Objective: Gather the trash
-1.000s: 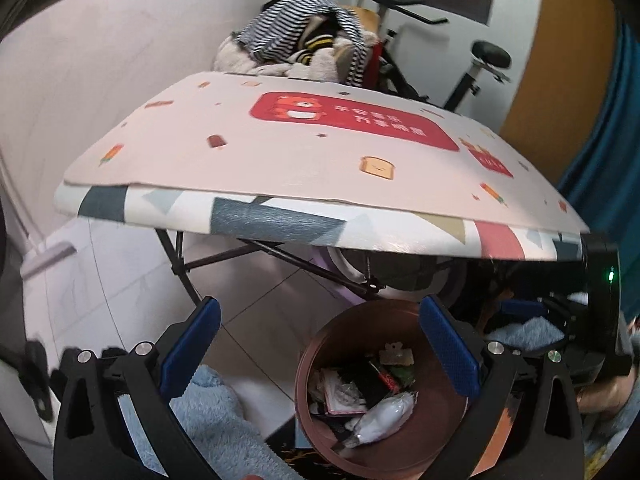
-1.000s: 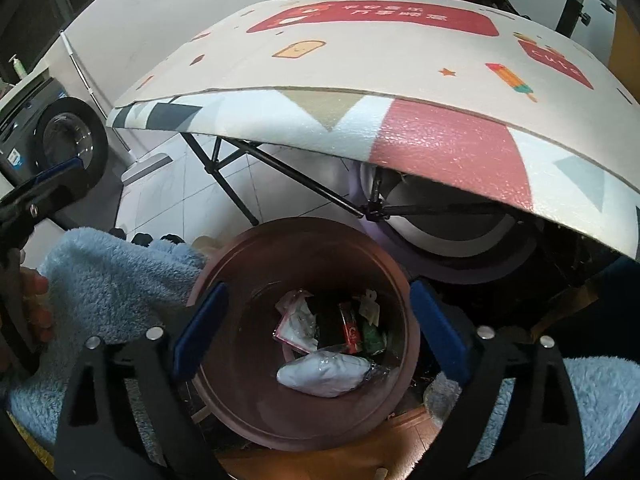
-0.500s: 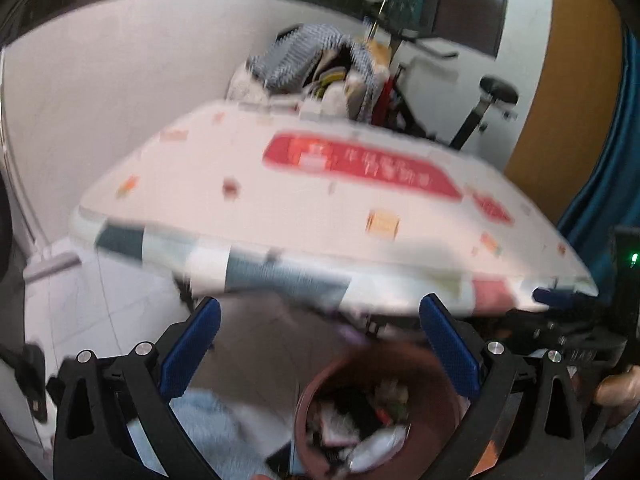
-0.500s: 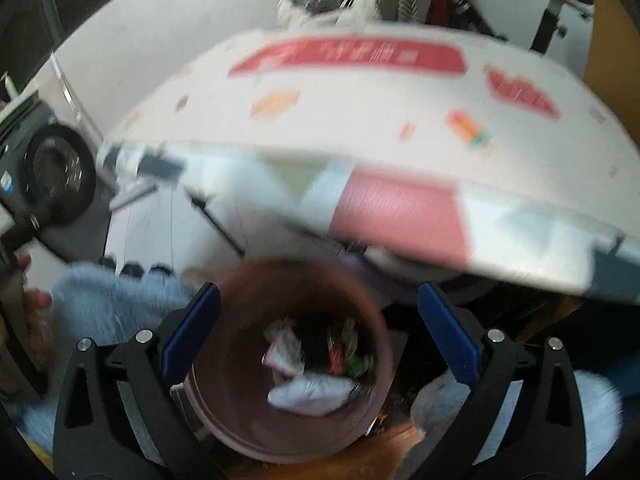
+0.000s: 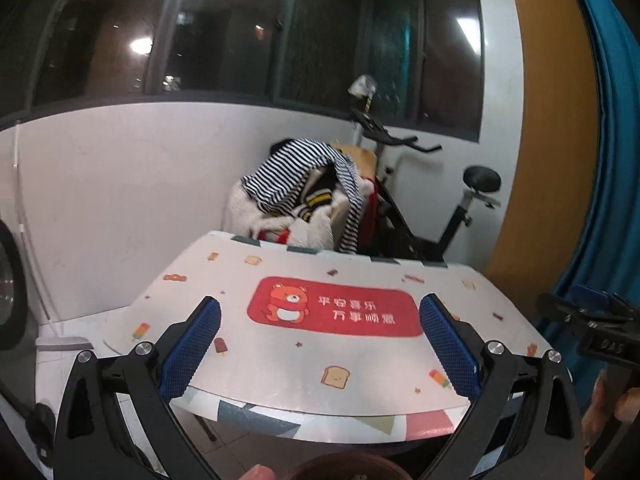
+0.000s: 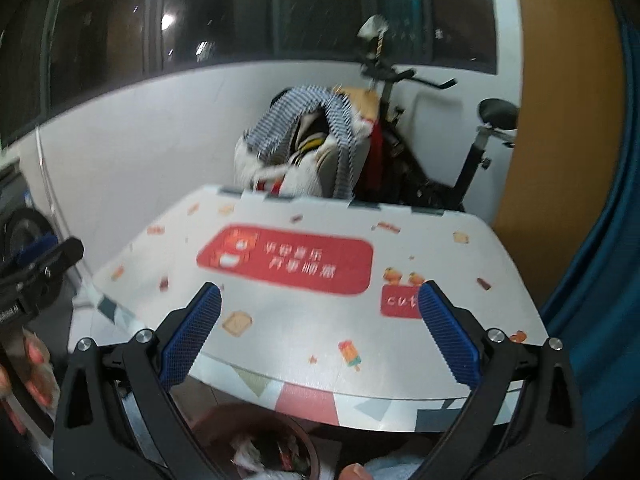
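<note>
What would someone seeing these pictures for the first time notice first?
Probably the red panel with a cartoon bear in the middle of the pale printed table mat, framed by the open blue-padded left gripper. Behind the table sits a heap of clothes topped by a striped garment, beside an exercise bike. The brown trash bin peeks in below the table's near edge.

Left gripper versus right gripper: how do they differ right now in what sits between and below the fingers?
The left gripper frames the red bear panel on the table mat; the right gripper sits nearer the small red patch. Only the rim of the trash bin shows under the left; under the right, the bin's wrappers show. Both are open, empty and above the table's near edge.
</note>
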Available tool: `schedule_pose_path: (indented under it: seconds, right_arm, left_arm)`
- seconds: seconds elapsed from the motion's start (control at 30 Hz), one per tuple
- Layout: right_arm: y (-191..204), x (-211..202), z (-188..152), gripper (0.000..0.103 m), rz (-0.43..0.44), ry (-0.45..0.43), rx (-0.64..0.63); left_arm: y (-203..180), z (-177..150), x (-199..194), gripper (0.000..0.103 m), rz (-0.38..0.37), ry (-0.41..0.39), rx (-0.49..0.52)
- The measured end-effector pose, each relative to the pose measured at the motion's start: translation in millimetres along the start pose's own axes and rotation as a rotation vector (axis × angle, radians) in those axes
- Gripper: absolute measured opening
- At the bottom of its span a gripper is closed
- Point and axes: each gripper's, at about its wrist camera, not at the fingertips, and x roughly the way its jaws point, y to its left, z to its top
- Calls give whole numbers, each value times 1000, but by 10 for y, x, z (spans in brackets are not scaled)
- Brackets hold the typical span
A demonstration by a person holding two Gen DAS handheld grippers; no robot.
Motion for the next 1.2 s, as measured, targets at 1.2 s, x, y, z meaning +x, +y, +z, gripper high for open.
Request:
schedule_pose_path:
  seconds: [1.2]
  right_arm:
    - [-75,-280,-73,97,-25,-47,53]
  left_arm:
    - [-51,64,-240,97,72,-48,53]
